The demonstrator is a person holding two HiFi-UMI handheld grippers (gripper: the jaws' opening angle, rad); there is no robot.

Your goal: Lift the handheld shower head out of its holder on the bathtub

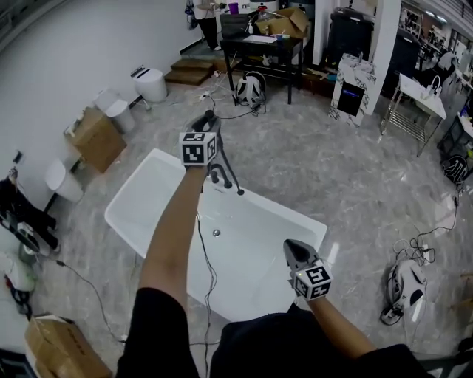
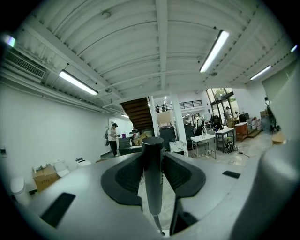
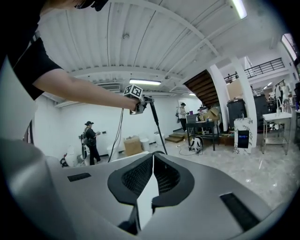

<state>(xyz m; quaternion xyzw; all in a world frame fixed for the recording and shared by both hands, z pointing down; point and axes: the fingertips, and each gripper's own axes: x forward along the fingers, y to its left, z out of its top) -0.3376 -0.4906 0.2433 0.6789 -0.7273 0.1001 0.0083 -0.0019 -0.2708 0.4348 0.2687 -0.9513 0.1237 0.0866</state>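
Observation:
The dark handheld shower head (image 2: 152, 173) stands upright between the pads of my left gripper (image 2: 152, 161), which is shut on its handle. In the head view the left gripper (image 1: 207, 119) is raised above the far rim of the white bathtub (image 1: 148, 199). The black hose (image 1: 230, 176) hangs from it down toward the dark tap fitting (image 1: 215, 176) on the rim. The right gripper view also shows the raised left gripper (image 3: 137, 104) and the hose (image 3: 157, 125). My right gripper (image 1: 290, 246) hovers over the tub's near end, shut and empty, and its pads (image 3: 140, 176) meet.
White toilets (image 1: 151, 83) and cardboard boxes (image 1: 96, 138) line the left wall. A black table (image 1: 262, 48) stands at the back, with a person (image 1: 208, 18) near it. Cables and a white floor appliance (image 1: 404, 286) lie to the right. Another person (image 3: 89, 140) stands by the far wall.

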